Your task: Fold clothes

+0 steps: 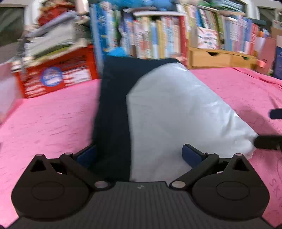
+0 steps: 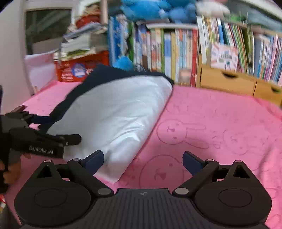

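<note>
A long folded garment, white (image 1: 172,112) on top with navy (image 1: 112,105) along its left side, lies on the pink blanket (image 1: 49,123). My left gripper (image 1: 139,155) is open at the garment's near end, and its blue pads straddle the cloth. In the right wrist view the garment (image 2: 119,112) runs away to the upper left. My right gripper (image 2: 142,162) is open, its left pad beside the white near corner and its right pad over bare blanket. The left gripper (image 2: 54,130) shows at the left edge, a hand under it. A tip of the right gripper (image 1: 267,141) shows beside the white cloth.
A packed bookshelf (image 2: 176,52) lines the back, with blue plush toys (image 2: 149,8) on top. A red printed box (image 2: 79,68) under stacked papers sits back left. Wooden drawers (image 2: 227,81) stand back right. The blanket (image 2: 220,132) has rabbit drawings.
</note>
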